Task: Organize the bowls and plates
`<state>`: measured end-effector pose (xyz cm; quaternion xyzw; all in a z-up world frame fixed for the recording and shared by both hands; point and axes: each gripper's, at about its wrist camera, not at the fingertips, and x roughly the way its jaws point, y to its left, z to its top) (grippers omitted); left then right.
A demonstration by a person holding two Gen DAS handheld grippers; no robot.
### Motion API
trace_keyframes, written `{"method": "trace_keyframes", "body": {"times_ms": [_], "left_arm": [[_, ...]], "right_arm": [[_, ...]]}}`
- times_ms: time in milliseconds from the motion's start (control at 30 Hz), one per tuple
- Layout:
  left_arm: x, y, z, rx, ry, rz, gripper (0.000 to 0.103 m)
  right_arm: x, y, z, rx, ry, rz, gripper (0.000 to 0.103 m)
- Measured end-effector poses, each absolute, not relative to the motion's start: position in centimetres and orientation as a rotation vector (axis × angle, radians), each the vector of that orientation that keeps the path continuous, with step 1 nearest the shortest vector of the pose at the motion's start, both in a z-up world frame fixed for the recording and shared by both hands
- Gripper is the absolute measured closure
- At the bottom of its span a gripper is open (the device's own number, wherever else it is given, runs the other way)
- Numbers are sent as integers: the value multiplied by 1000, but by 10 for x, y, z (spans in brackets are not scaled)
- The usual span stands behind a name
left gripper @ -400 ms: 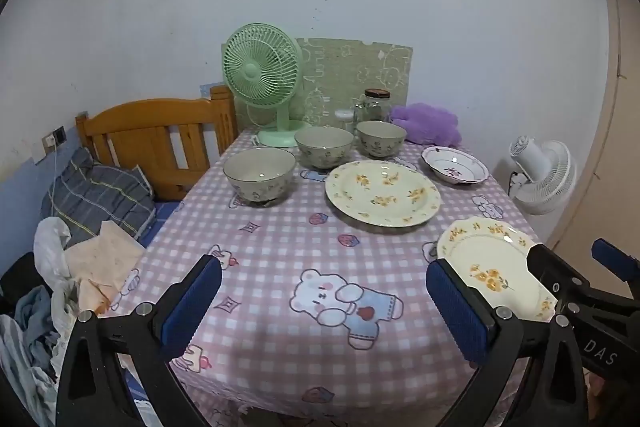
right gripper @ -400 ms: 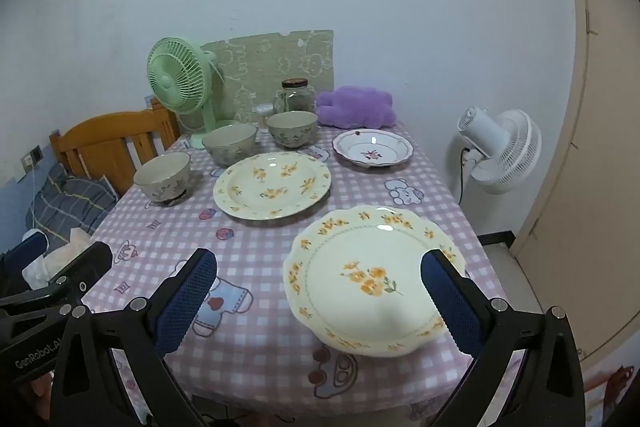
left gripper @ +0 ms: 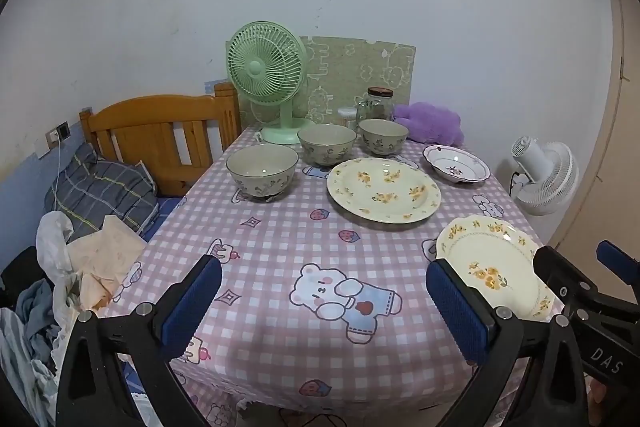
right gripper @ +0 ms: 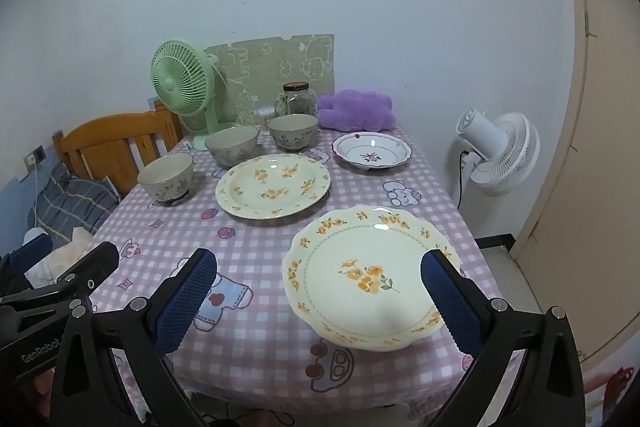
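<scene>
On the pink checked tablecloth (left gripper: 280, 239) three grey-green floral bowls stand in a row: (left gripper: 262, 169), (left gripper: 327, 145), (left gripper: 383, 141). In front of them lies a cream plate with yellow flowers (left gripper: 383, 189). A small white dish with a purple rim (left gripper: 456, 163) is at its right. A second cream flowered plate (right gripper: 370, 275) lies near the front right corner. My left gripper (left gripper: 324, 303) hangs open over the near cloth and holds nothing. My right gripper (right gripper: 319, 301) is open too, and its right finger (right gripper: 450, 303) stands over that near plate's right side.
At the back of the table stand a green desk fan (left gripper: 266, 67), a glass jar (left gripper: 376, 105) and a purple plush cushion (left gripper: 430, 121). A wooden bed headboard (left gripper: 156, 131) and piled clothes (left gripper: 60, 267) lie left. A white fan (right gripper: 500, 151) stands right, by a door.
</scene>
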<state>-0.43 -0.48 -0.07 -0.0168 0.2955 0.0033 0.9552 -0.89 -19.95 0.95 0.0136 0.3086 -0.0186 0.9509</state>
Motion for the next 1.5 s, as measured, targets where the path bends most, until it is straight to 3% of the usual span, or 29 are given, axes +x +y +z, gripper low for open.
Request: {"method": "trace_keyframes", "body": {"times_ms": [1500], "left_arm": [[-10,-9,-1,-19,594,-4,4]], "right_arm": [[-14,-208,10,38,644,-51,0]]}}
